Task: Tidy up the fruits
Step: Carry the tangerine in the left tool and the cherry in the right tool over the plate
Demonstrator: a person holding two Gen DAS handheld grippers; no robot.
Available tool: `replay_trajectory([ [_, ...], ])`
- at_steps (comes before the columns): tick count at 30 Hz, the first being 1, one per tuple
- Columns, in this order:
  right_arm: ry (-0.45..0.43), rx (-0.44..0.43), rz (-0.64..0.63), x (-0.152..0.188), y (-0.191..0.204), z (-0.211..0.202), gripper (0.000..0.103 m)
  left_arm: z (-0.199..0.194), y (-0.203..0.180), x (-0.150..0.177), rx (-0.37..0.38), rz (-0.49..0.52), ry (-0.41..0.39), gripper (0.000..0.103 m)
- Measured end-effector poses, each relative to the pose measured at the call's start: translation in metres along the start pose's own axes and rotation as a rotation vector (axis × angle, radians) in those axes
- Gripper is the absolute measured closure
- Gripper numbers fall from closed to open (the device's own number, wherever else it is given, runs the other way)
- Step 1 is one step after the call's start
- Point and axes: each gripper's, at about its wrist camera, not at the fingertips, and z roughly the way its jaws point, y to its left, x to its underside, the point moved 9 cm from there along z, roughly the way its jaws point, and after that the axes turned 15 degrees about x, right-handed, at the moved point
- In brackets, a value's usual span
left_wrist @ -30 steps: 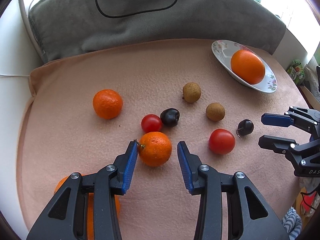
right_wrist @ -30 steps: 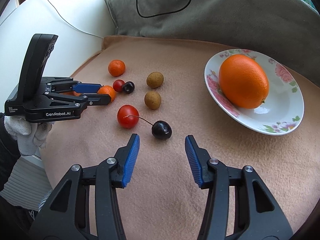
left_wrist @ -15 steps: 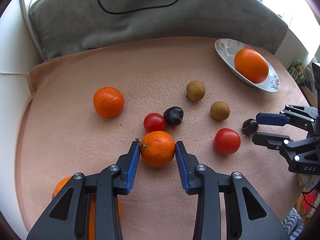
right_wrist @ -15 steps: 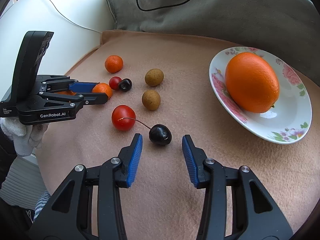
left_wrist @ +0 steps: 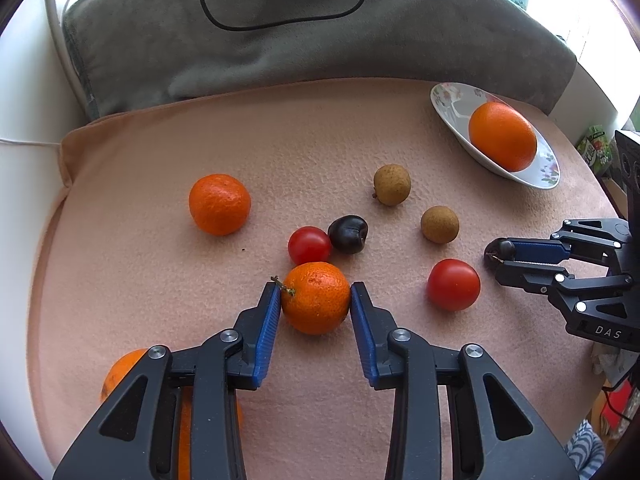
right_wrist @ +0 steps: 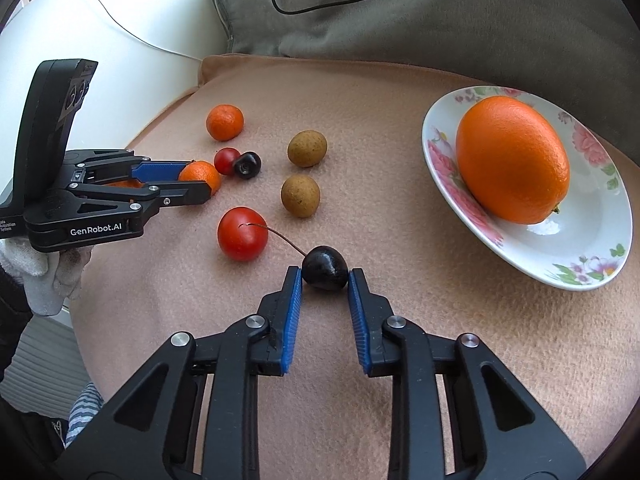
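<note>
My left gripper [left_wrist: 315,287] is shut on a small mandarin [left_wrist: 316,298] that rests on the pink cloth [left_wrist: 280,140], both blue pads against its sides. My right gripper [right_wrist: 325,272] is shut on a dark cherry [right_wrist: 324,267] with a long stem, also on the cloth. A flowered plate [right_wrist: 580,248] at the right holds one large orange [right_wrist: 512,160]. Loose on the cloth lie another mandarin [left_wrist: 219,204], two tomatoes [left_wrist: 309,245] [left_wrist: 453,284], a second cherry [left_wrist: 348,234] and two brown longans [left_wrist: 392,184] [left_wrist: 439,224].
A third orange fruit [left_wrist: 120,372] sits half hidden under my left gripper's body. A grey cushion [left_wrist: 320,40] with a black cable lies along the far edge of the cloth. A gloved hand [right_wrist: 36,268] holds the left gripper.
Both grippers went from open to shut: the left closed on the mandarin, and the right moved forward a little and closed on the stemmed cherry.
</note>
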Motion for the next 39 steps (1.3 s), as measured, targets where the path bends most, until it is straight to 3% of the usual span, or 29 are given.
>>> replay_trajectory([
  [19,-0.075,-0.004,0.059,-0.005,-0.015,-0.032,0.079,-0.022,-0.007,-0.014,0.025,-0.019,-0.077,0.069],
  [39,-0.156,0.087,0.184,-0.012,-0.094,-0.072,0.079,-0.007,-0.069,-0.088,0.157,0.023,-0.169,0.069],
])
